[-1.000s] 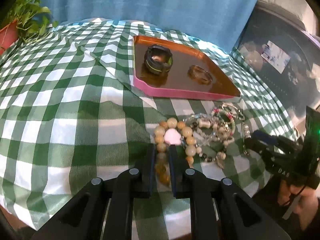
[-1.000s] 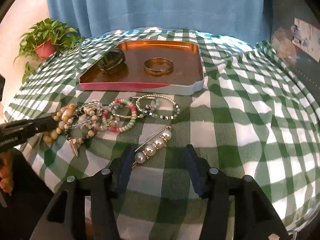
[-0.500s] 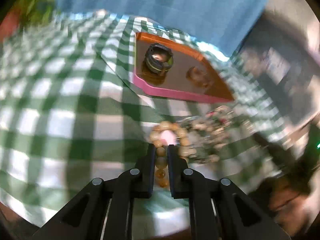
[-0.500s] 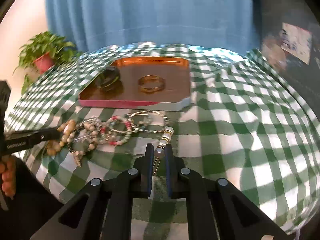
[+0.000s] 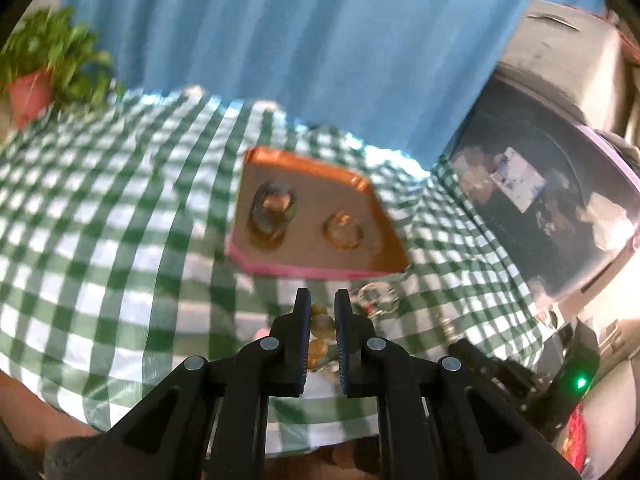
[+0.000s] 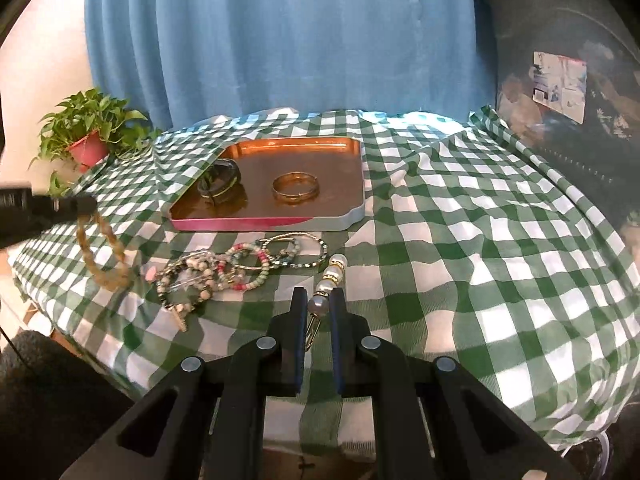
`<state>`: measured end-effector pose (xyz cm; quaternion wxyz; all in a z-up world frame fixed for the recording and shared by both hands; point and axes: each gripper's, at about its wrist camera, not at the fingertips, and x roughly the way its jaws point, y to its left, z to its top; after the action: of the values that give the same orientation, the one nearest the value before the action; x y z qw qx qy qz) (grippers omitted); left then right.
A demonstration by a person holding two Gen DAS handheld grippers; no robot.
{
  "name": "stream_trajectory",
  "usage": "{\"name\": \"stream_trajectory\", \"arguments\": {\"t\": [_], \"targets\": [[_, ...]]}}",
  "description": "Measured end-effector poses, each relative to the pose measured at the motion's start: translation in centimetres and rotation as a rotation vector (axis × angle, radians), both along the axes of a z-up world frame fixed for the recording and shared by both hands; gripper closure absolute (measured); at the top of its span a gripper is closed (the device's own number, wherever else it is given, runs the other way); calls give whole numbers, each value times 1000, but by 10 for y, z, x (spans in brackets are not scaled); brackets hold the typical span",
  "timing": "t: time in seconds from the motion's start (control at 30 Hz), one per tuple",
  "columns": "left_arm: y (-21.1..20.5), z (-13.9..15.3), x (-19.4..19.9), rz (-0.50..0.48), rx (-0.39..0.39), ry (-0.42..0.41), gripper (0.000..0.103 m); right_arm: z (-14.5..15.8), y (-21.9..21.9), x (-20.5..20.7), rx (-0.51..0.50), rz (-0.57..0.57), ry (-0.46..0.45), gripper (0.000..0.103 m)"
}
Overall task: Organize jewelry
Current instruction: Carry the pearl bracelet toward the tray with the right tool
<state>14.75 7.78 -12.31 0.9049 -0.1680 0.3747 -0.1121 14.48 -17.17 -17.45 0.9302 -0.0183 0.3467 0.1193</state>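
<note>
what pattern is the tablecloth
Green and white checks on the tablecloth, clearest in the right wrist view.

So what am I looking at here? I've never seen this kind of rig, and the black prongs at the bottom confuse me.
No robot: a person holds a two-finger gripper in each hand, with a fisheye camera on each looking along its fingers. The prongs are those fingers. In the left view, the left gripper is shut on an amber bead bracelet. In the right view, the right gripper is shut on a pearl pin. On the checked cloth lie more bracelets and a tray holding a gold bangle and a dark band.
</note>
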Motion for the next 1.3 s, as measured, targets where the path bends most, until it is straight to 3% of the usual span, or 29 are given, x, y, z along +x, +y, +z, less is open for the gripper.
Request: {"name": "stream_trajectory", "arguments": {"t": [0.2, 0.37, 0.57, 0.77, 0.93, 1.0, 1.07, 1.2, 1.23, 1.3], "targets": [[-19, 33, -14, -9, 42, -68, 91, 29, 2, -19, 3, 8, -54, 94], [-27, 62, -32, -57, 30, -140, 91, 72, 3, -30, 90, 38, -96, 94], [-19, 98, -50, -172, -215, -207, 91, 128, 8, -46, 190, 91, -175, 94], [-12, 123, -57, -186, -244, -286, 97, 162, 18, -56, 219, 141, -250, 94], [-7, 123, -47, -193, -226, -308, 98, 164, 31, -46, 233, 172, -265, 94], [-8, 113, -35, -184, -198, -296, 98, 159, 39, -36, 202, 165, -275, 94], [-11, 81, -16, -178, -158, -225, 98, 144, 47, -22, 146, 158, -281, 94], [-15, -21, 4, -176, -155, 80, 91, 67, 51, 12, 71, 149, -110, 94], [-18, -43, 2, -168, -105, 124, 84, 46, 50, 19, 66, 151, -57, 94], [-22, -60, -1, -151, -21, 125, 74, 19, 47, 26, 56, 171, 0, 94]]}}
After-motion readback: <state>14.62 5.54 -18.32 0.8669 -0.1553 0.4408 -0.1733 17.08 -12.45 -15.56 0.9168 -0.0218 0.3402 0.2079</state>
